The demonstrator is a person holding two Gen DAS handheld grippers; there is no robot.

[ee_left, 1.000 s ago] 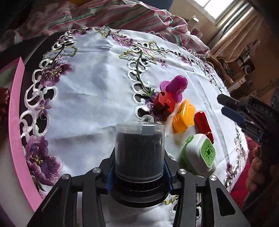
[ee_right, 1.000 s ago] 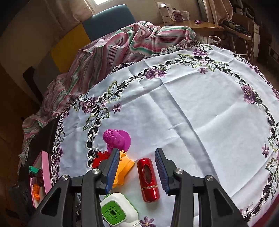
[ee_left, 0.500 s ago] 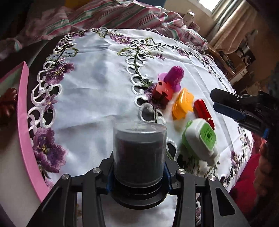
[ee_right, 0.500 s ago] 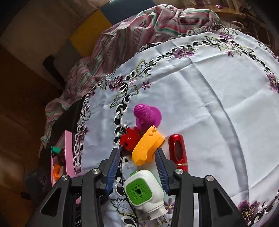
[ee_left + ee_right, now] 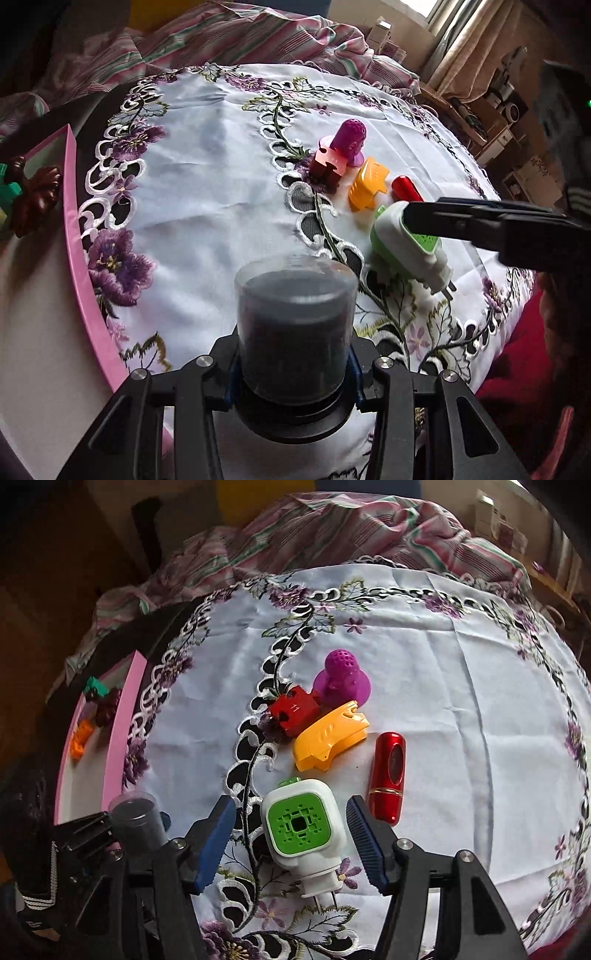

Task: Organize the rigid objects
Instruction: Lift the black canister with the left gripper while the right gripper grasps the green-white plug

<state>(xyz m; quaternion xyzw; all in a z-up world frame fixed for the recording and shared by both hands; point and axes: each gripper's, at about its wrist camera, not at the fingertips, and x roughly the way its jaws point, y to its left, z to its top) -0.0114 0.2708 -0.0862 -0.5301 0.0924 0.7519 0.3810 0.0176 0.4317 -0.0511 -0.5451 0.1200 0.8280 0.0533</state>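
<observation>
Right wrist view, nearest: right hand-held gripper [image 5: 291,843] just widened, pads straddling white-and-green plug-in device [image 5: 301,829], not yet pressing
Left wrist view, nearest: left hand-held gripper [image 5: 293,373] clamped on dark cylindrical canister [image 5: 295,328], smooth clear cap
Middle: glossy red tube [image 5: 388,775], ridged yellow plastic piece [image 5: 330,734], red block [image 5: 293,712], perforated purple knob [image 5: 341,681], lying loose on embroidered worktop [image 5: 443,701]
Far left: pink tray [image 5: 118,738], few small pieces inside
Progress: early, judged; most pieces unsorted
</observation>
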